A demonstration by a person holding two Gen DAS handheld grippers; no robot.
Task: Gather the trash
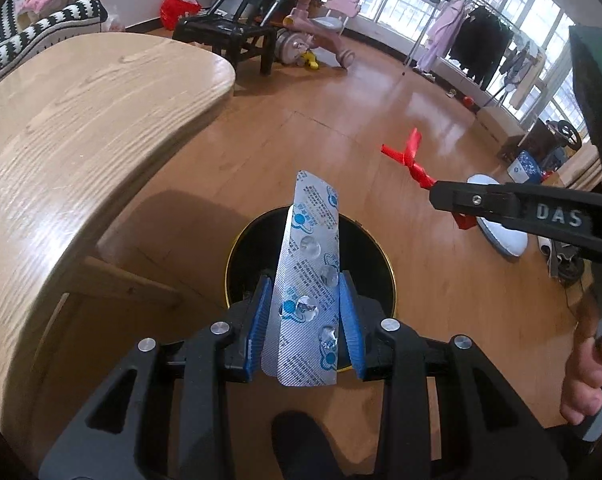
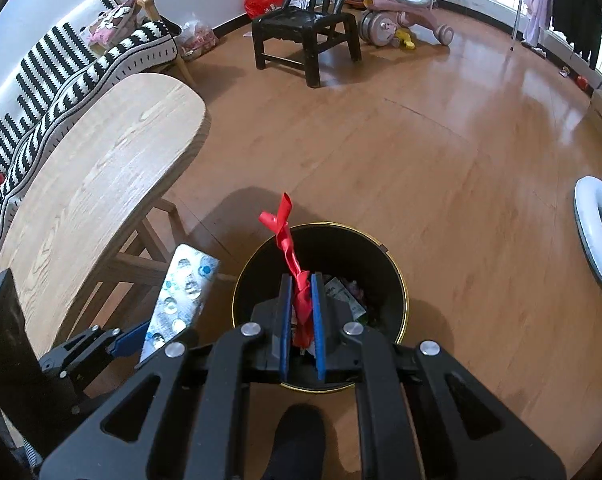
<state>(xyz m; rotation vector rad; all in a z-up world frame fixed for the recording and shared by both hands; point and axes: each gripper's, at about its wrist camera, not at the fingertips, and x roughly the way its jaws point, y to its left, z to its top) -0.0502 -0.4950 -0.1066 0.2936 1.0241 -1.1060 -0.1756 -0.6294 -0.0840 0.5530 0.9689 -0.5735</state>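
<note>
Wooden floor (image 2: 441, 184), black bin (image 2: 397, 280) beside table (image 2: 101, 184), chair (image 2: 305, 28) beyond

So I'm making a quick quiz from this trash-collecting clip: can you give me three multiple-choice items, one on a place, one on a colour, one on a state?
1. Where does the black bin stand?
A. on the wooden table
B. on the floor beside the wooden table
C. on the black chair

2. What colour is the ribbon in the right gripper?
A. red
B. green
C. white

3. What is the left gripper doing?
A. hanging open, nothing in it
B. gripping a cup
C. gripping a silver blister pack

Answers: 1 B, the bin sits on floorboards next to the table leg. 2 A, the strip is bright red. 3 C, the pack stands between both blue pads.
</note>
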